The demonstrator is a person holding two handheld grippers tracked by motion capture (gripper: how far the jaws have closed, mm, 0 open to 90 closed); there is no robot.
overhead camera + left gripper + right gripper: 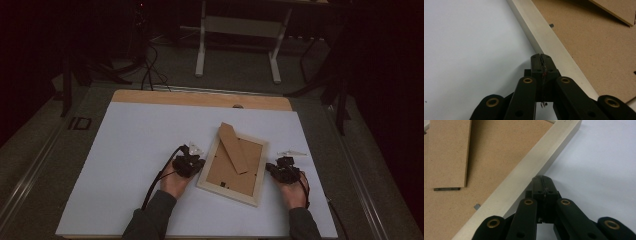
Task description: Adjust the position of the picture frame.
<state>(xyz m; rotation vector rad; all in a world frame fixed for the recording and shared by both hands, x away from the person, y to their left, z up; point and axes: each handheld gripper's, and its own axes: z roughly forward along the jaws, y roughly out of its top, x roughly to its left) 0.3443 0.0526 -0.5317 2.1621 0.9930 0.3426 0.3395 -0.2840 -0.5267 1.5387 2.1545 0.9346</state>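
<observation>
Two closed grippers flank a face-down picture frame

One picture frame (233, 165) is laid back-up near the middle of the white table sheet (130, 150), turned slightly askew. Its pale wooden border (544, 35) is smooth and flat-edged; the backing board (499, 152) is matt brown fibreboard. A stand flap (234, 147) of the same board is seen lifted from the backing, its free end reaching past the far edge.

The left gripper (192, 162) is held just beside the frame's left edge, the right gripper (281, 170) just beside its right edge; both pairs of jaws are pressed together with nothing between them. Whether the tips touch the wood cannot be told.

Beyond the sheet, a wooden table edge (200, 98) and white desk legs (201, 45) are seen in the high view. Small metal tabs (477, 206) at the backing's rim are revealed in the gripper views.
</observation>
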